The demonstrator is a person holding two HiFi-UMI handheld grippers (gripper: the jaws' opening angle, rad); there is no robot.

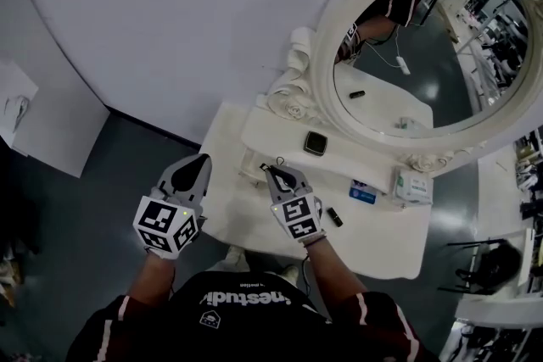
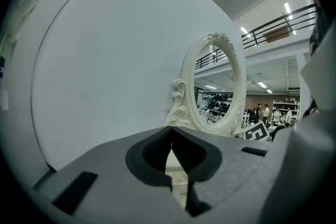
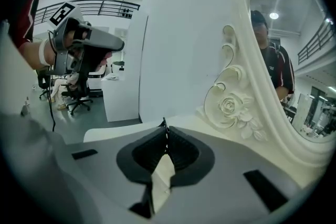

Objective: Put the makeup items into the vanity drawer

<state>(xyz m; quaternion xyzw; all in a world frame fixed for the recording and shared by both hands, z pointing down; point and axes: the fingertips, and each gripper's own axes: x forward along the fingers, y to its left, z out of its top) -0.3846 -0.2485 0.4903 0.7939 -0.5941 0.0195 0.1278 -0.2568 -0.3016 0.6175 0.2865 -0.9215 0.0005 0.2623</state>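
Note:
On the white vanity top lie a dark square compact, a blue box, a white and green box and a small black tube. My right gripper hovers over the vanity's left part, its jaws closed on a thin dark item that pokes out at the tips; what that item is I cannot make out. My left gripper hangs at the vanity's left edge, shut with nothing in it. No drawer shows in any view.
An oval mirror in a carved white frame stands at the back of the vanity against a white wall. Dark floor lies to the left. A black chair and a white side table are at the right.

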